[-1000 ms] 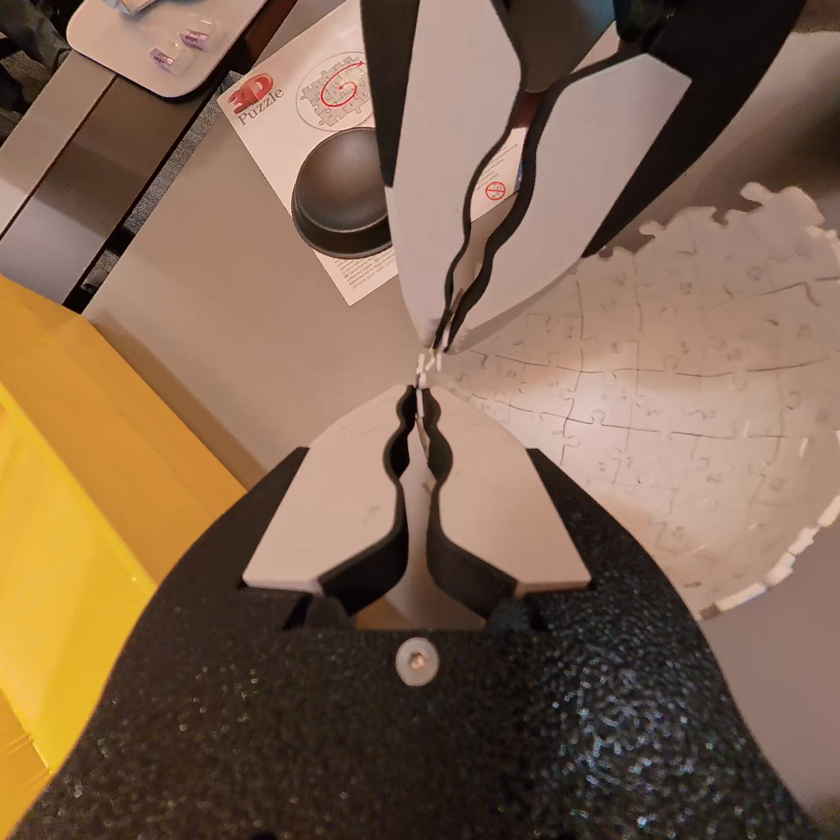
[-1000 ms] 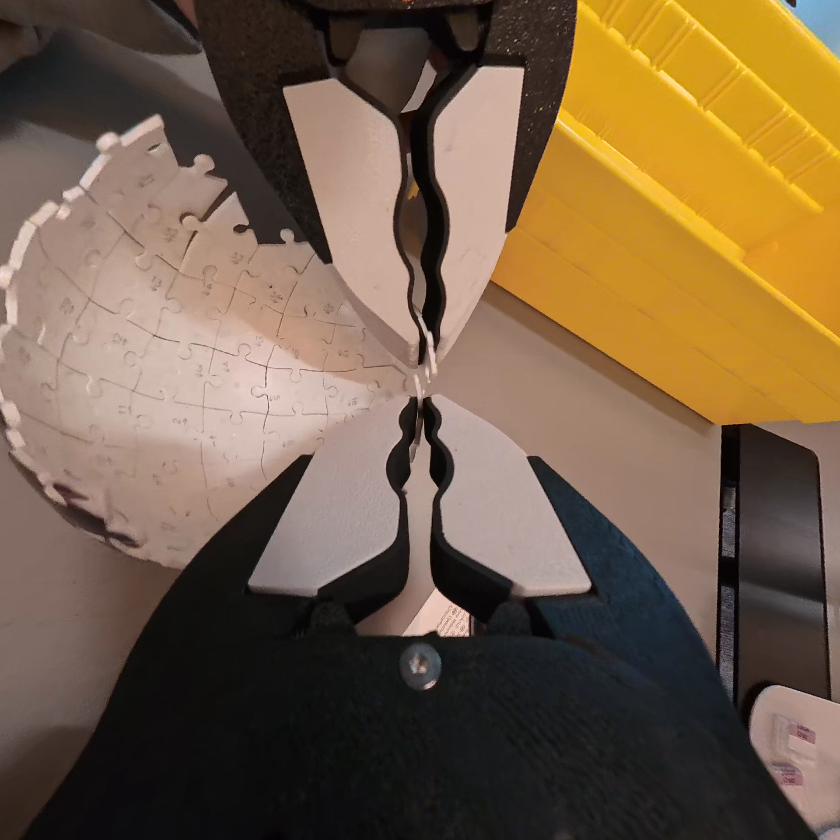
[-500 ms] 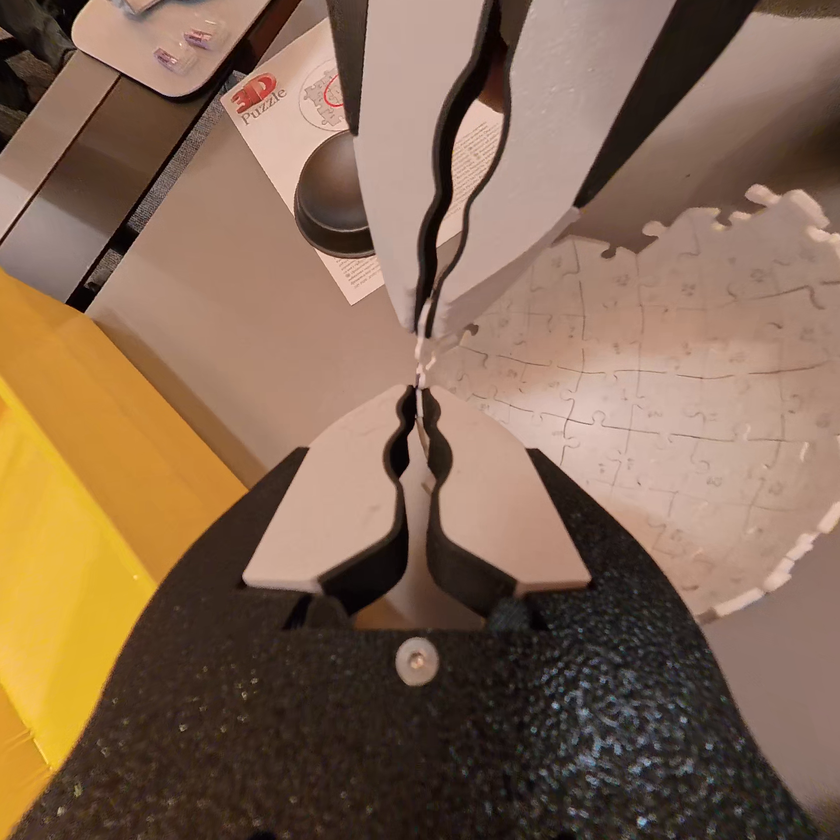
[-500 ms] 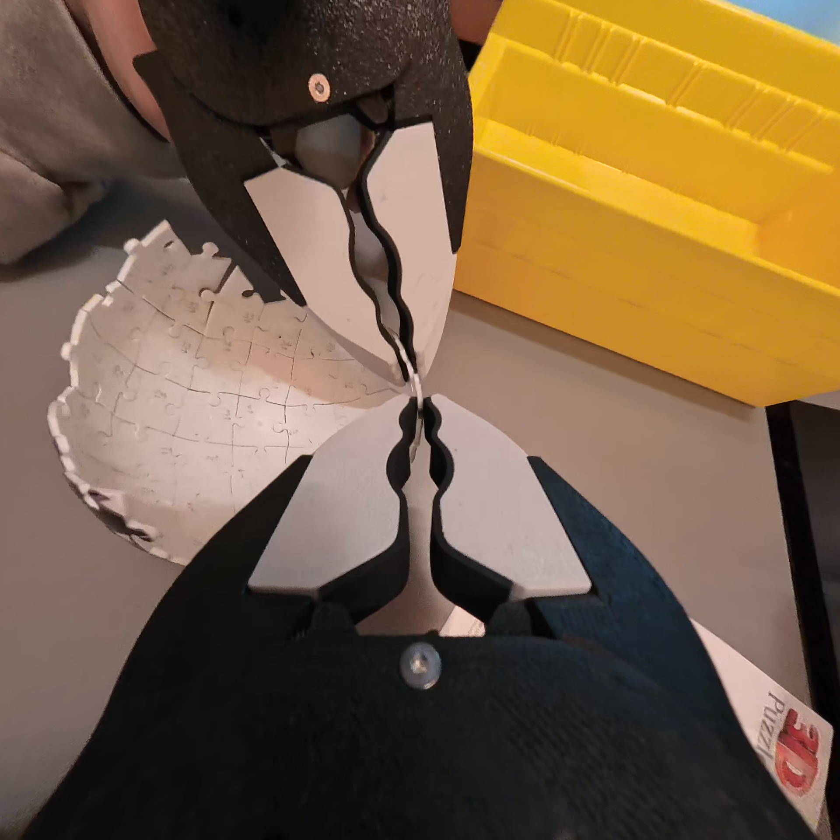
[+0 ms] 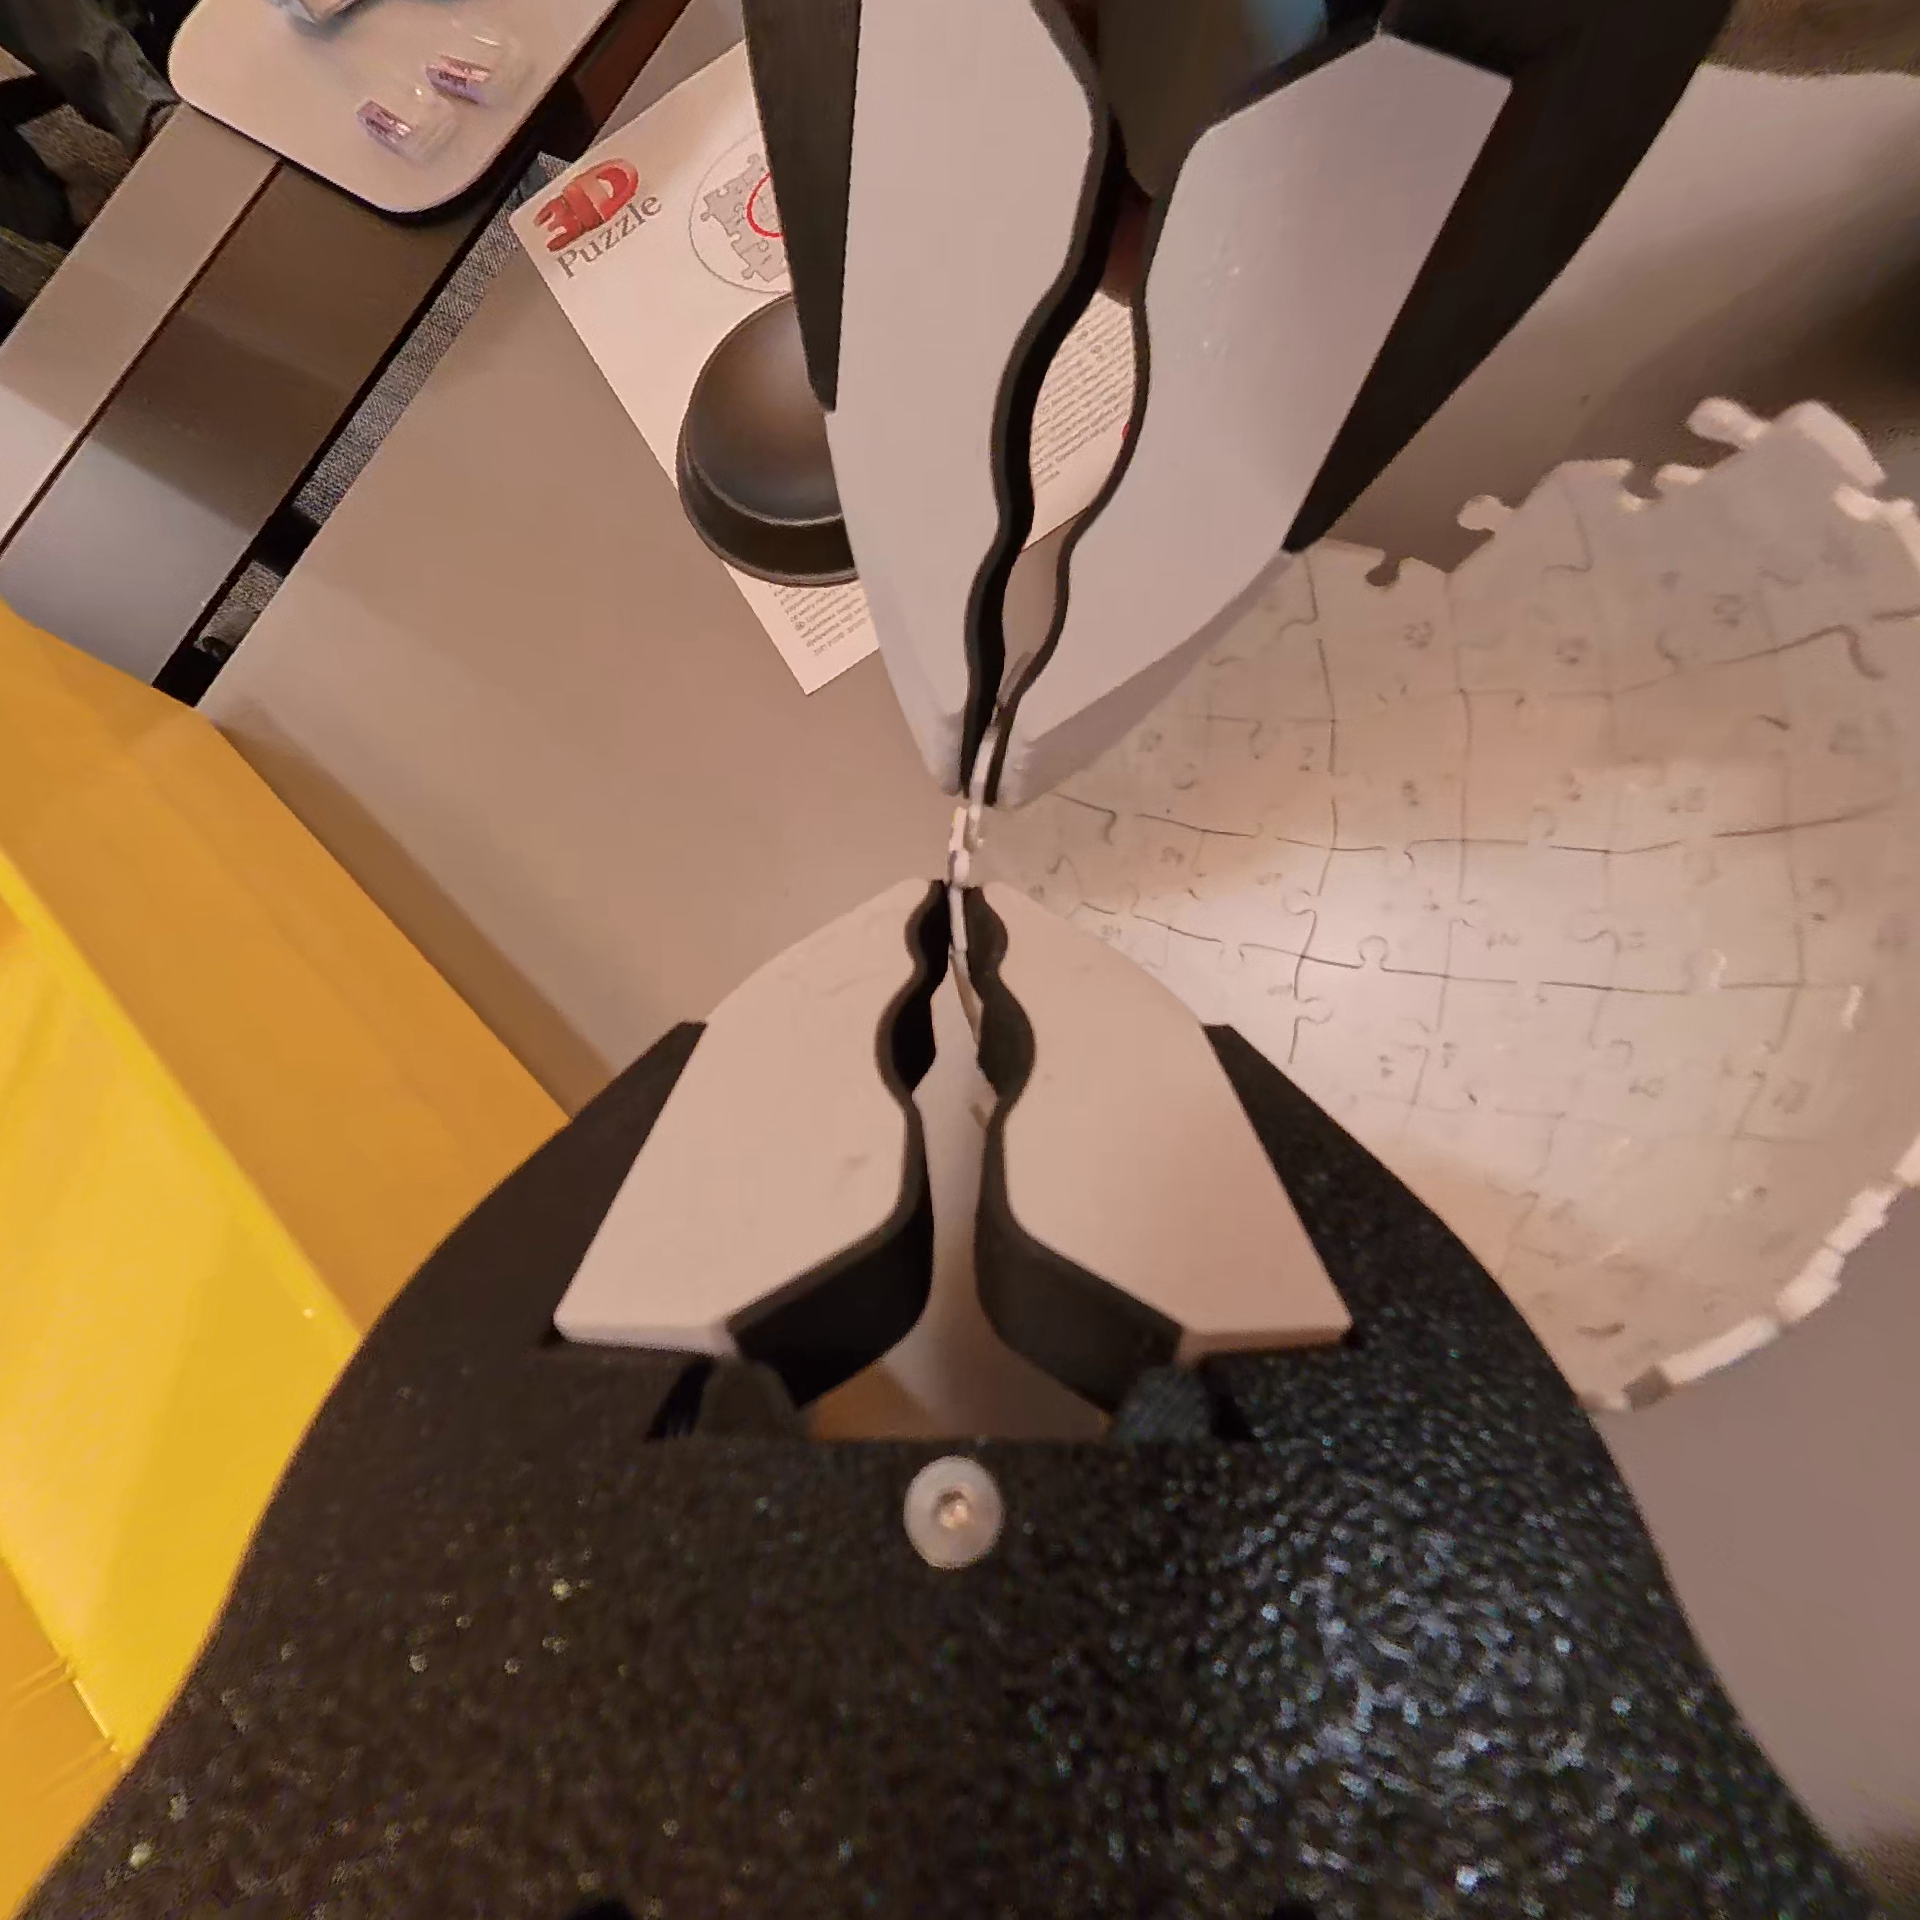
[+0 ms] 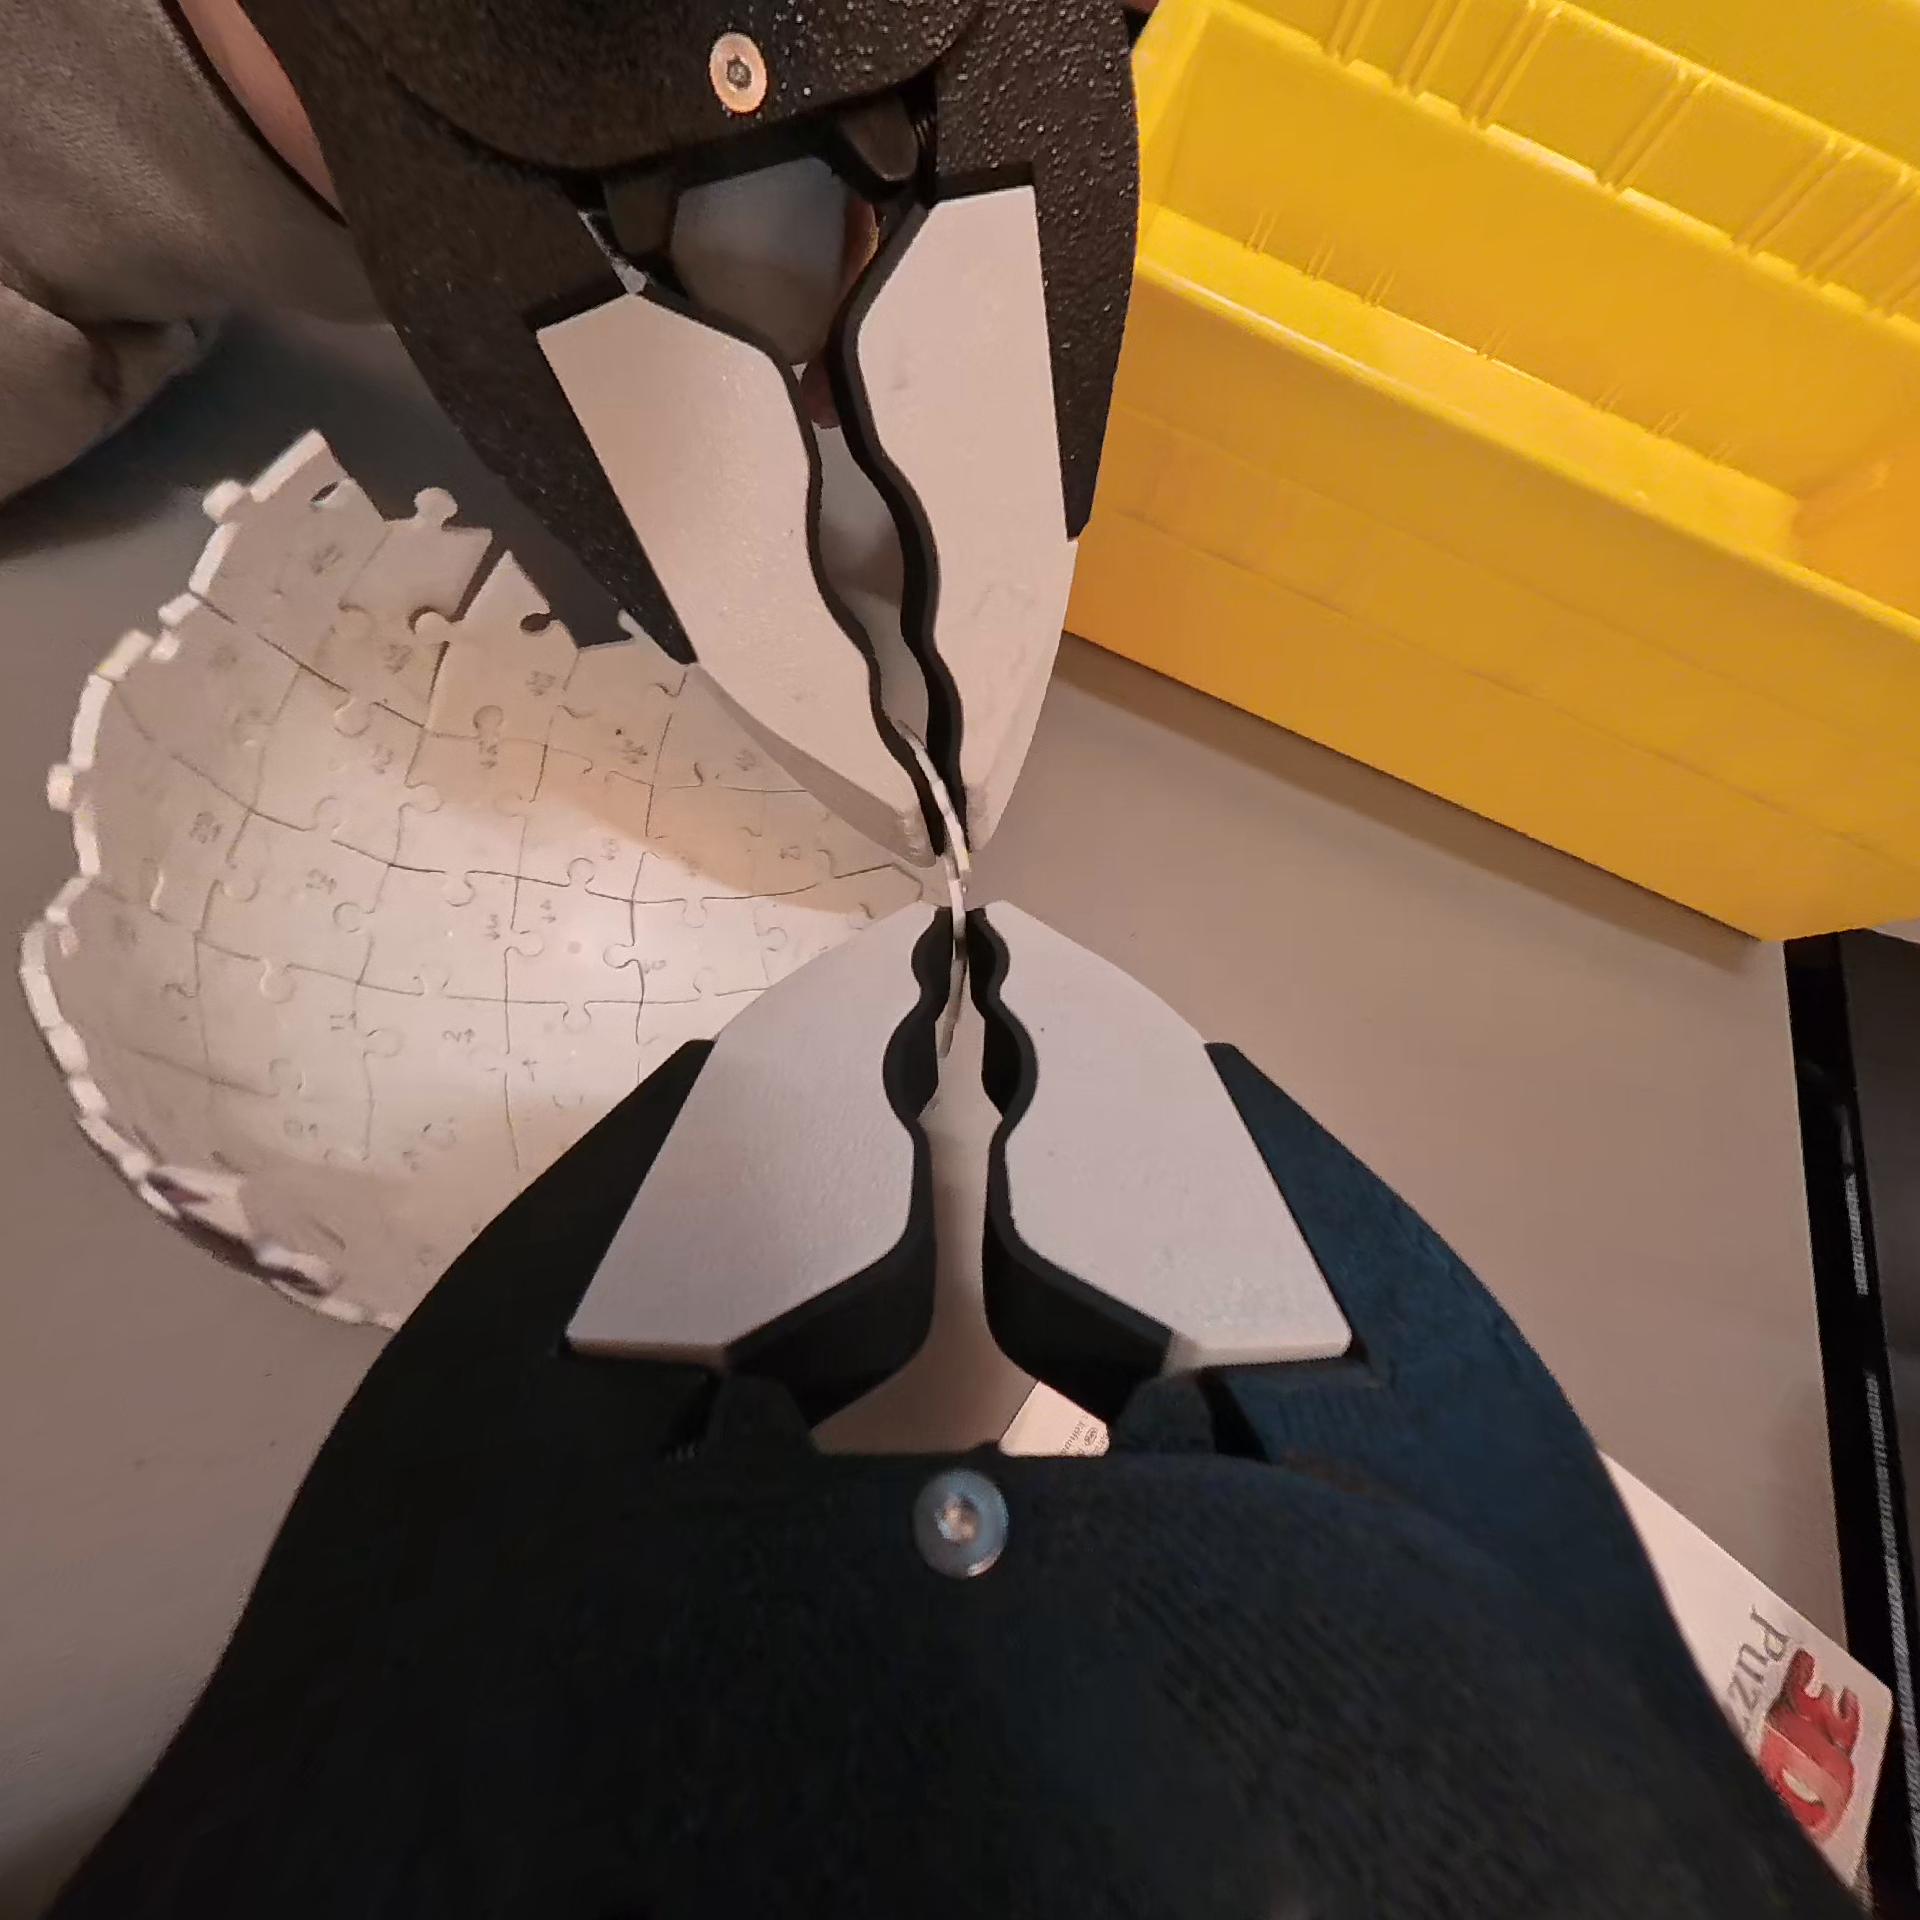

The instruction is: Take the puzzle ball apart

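The puzzle ball is a white half shell (image 5: 1507, 935) of joined pieces, lying open side up on the grey table; it also shows in the right wrist view (image 6: 364, 935). A small curved strip of puzzle pieces (image 5: 966, 842) is held edge-on next to the shell's rim. My left gripper (image 5: 961, 896) is shut on its near end. My right gripper (image 5: 982, 784) comes in from above, shut on the far end. In the right wrist view my right gripper (image 6: 961, 920) and the left gripper (image 6: 940, 831) meet tip to tip on the strip (image 6: 951, 868).
A yellow bin (image 5: 156, 1039) stands close beside the grippers; it also shows in the right wrist view (image 6: 1507, 468). A printed puzzle leaflet (image 5: 644, 260) lies behind the shell. A white tray (image 5: 384, 104) sits on a side surface. A person's sleeve (image 6: 104, 260) is near the shell. Left and right tips are no more than a few centimetres apart.
Both grippers stay shut on the strip. The right gripper has tilted and pulled back, so the left gripper and the shell look farther off in its view.
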`<state>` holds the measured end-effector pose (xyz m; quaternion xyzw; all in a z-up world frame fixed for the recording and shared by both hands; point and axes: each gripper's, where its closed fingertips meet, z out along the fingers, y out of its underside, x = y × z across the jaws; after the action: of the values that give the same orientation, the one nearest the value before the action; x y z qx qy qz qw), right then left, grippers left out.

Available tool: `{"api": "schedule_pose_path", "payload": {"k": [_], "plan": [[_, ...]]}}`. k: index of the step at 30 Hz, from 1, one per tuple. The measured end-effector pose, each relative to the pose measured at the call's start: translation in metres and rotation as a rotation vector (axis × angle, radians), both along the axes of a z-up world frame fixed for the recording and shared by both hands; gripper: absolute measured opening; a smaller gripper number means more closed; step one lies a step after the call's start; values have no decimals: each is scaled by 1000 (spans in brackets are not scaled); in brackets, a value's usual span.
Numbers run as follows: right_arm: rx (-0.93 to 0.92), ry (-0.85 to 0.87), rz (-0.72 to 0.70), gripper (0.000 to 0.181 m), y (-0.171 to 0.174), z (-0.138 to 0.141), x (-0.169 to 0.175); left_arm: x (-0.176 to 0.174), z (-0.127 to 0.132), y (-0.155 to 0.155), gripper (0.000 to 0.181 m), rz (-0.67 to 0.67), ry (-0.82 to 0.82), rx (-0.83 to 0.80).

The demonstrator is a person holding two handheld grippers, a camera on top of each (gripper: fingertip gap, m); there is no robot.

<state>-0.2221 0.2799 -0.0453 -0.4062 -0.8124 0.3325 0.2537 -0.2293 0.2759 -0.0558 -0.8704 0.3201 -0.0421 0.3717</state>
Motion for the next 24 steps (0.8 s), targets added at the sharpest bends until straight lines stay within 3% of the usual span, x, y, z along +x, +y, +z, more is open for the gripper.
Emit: {"api": "schedule_pose_path", "payload": {"k": [24], "plan": [[0, 15, -7, 3, 1, -4, -3, -1, -1, 1, 2, 2, 9, 2]]}}
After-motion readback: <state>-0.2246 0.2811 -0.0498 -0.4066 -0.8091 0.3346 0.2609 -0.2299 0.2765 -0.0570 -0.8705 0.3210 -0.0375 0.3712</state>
